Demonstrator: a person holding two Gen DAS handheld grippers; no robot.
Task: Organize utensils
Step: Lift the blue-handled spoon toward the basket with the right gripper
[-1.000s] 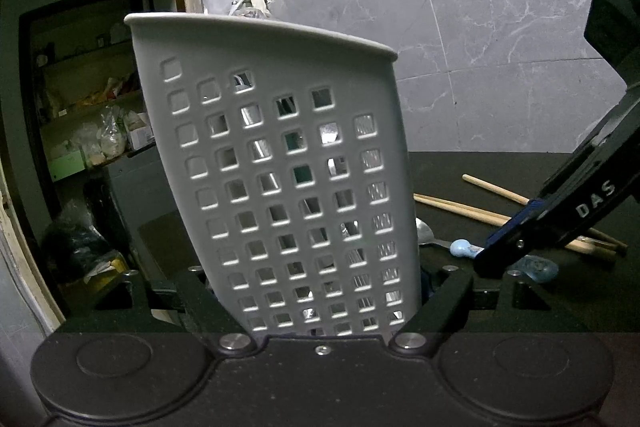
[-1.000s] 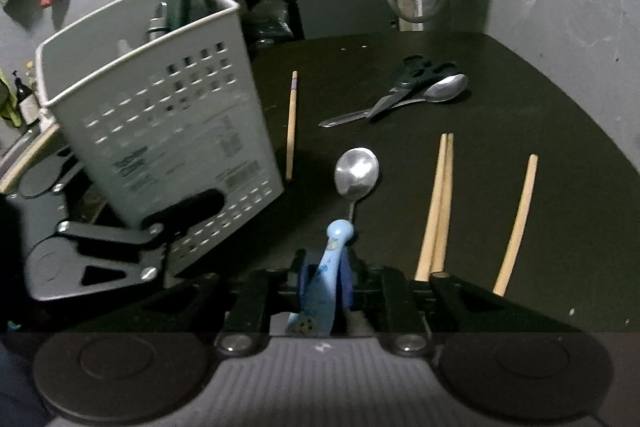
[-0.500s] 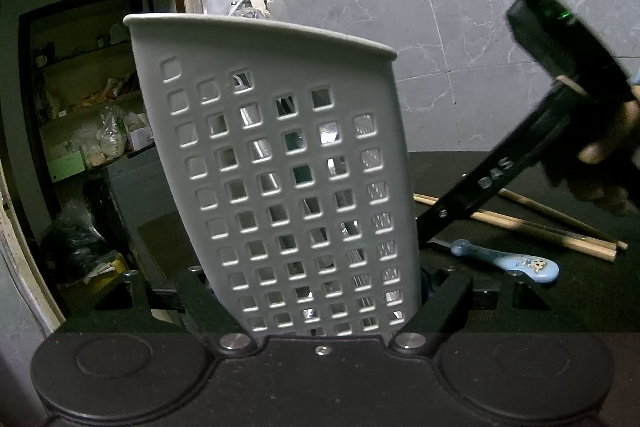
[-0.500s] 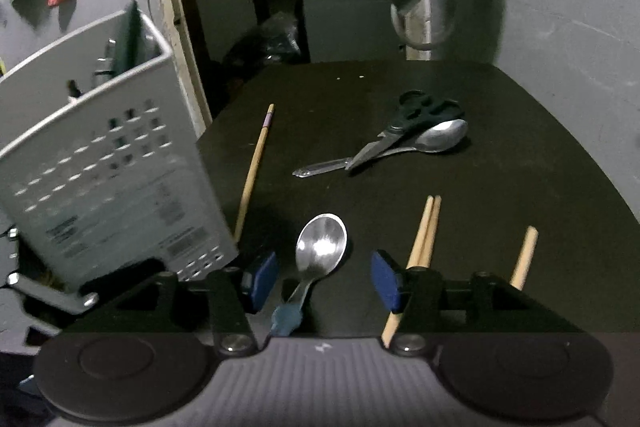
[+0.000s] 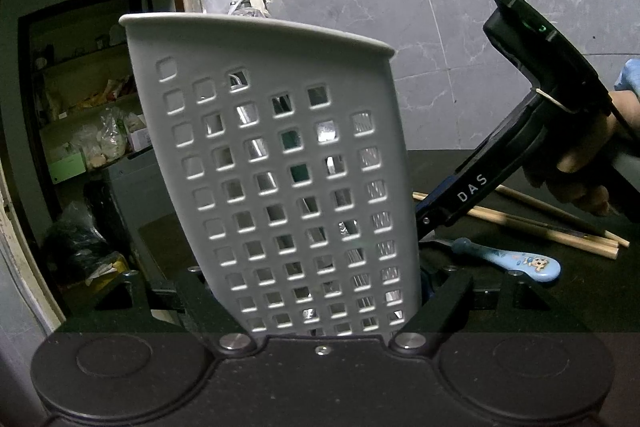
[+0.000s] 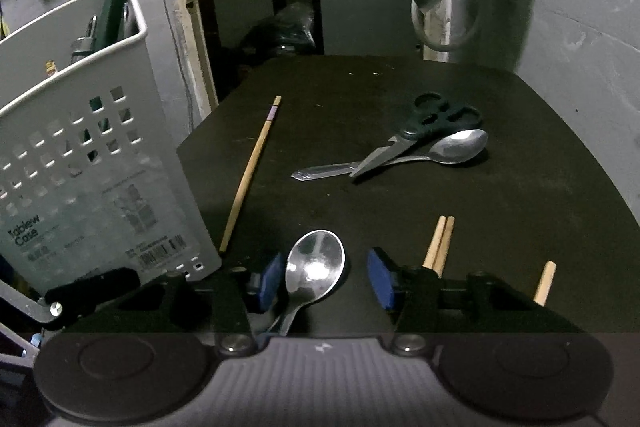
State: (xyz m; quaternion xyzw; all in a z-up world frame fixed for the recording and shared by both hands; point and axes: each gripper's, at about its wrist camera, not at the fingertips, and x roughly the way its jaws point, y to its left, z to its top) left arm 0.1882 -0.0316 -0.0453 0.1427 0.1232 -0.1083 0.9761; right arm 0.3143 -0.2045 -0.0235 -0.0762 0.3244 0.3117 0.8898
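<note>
Two black fingers of the left gripper (image 5: pixel 320 311) clamp the grey perforated caddy (image 5: pixel 276 163) upright on the dark table (image 5: pixel 580 291); a blue-handled spoon (image 5: pixel 508 261) lies beside it. From the right wrist, the right gripper (image 6: pixel 326 277) stands apart, its jaws just closing slightly, the spoon's bowl lying untouched between its blue pads (image 6: pixel 380 279), with chopsticks (image 6: pixel 438 245), scissors (image 6: pixel 420 135) and another spoon (image 6: pixel 448 149) beyond.

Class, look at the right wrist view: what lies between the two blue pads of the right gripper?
The bowl of the blue-handled spoon lies on the black table between the blue pads of the right gripper, touching neither, as the right wrist view shows.
</note>
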